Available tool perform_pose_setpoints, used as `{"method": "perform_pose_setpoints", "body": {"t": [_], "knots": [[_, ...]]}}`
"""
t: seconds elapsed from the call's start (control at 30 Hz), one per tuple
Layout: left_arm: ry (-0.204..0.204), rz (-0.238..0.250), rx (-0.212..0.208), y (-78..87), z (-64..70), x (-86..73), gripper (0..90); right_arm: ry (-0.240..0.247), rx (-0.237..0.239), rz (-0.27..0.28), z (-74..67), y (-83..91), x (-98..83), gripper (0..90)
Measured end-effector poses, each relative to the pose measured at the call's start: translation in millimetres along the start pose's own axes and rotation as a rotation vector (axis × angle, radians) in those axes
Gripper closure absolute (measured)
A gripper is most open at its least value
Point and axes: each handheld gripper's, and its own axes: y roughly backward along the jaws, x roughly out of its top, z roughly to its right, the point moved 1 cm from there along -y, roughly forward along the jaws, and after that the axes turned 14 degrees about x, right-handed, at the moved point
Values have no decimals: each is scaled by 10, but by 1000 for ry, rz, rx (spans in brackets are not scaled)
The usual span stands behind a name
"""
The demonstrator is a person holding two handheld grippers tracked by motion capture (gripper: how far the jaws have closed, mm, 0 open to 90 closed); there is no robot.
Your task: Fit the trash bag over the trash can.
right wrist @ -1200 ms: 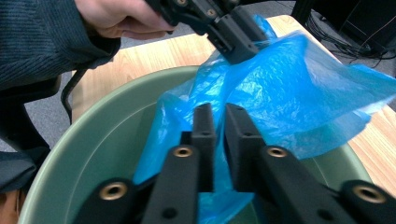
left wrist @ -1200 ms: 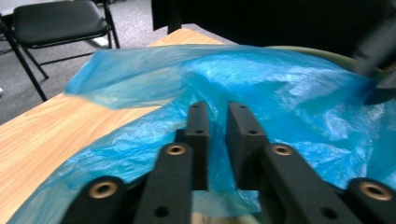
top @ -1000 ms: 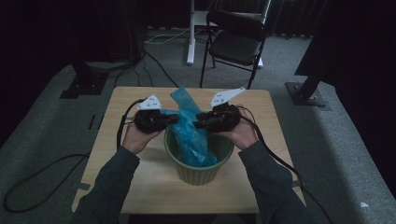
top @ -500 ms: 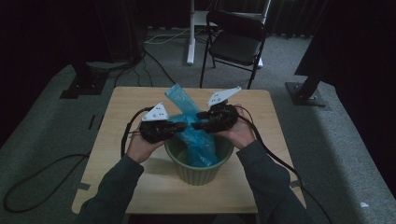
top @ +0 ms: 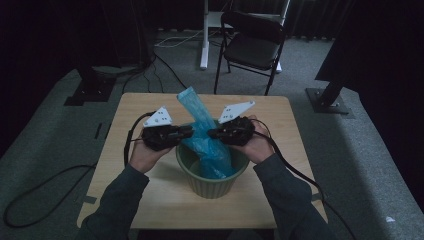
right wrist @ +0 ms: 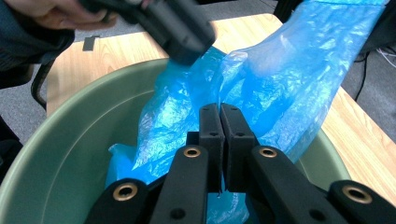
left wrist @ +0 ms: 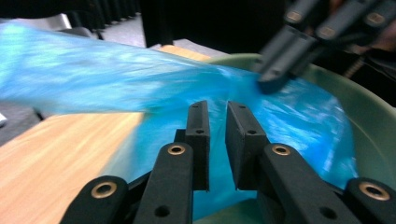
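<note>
The blue plastic bag (top: 204,137) runs up and back out of the green pot (top: 212,179) on the worktop (top: 280,200), directly between both tools. The right tool (right wrist: 219,112) is pressed together, apparently pinching bag film; the left tool (left wrist: 217,112) stands slightly spread, just opened, touching the crinkly, translucent bag.

Blue bag (top: 204,137), green pot (top: 210,184), tan table (top: 150,200)

No lettering, label or number is legible anywhere — nothing readable.
</note>
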Motion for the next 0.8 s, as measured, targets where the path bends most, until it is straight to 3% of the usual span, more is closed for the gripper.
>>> {"method": "perform_pose_setpoints", "body": {"t": [0.2, 0.37, 0.5, 0.57, 0.8], "knots": [[23, -11, 44, -7, -119, 37, 753, 15, -1, 5, -12, -20, 1, 884], [26, -41, 77, -89, -136, 34, 709, 25, 2, 10, -17, -29, 6, 886], [38, -43, 27, -150, -117, 0, 633, 28, -4, 16, -25, -15, 8, 887], [49, -35, -30, -165, -95, -13, 594, 29, -10, 17, -28, -3, 7, 888], [23, -37, -107, -205, -20, -12, 518, 35, -19, 29, -24, -1, 10, 889]]}}
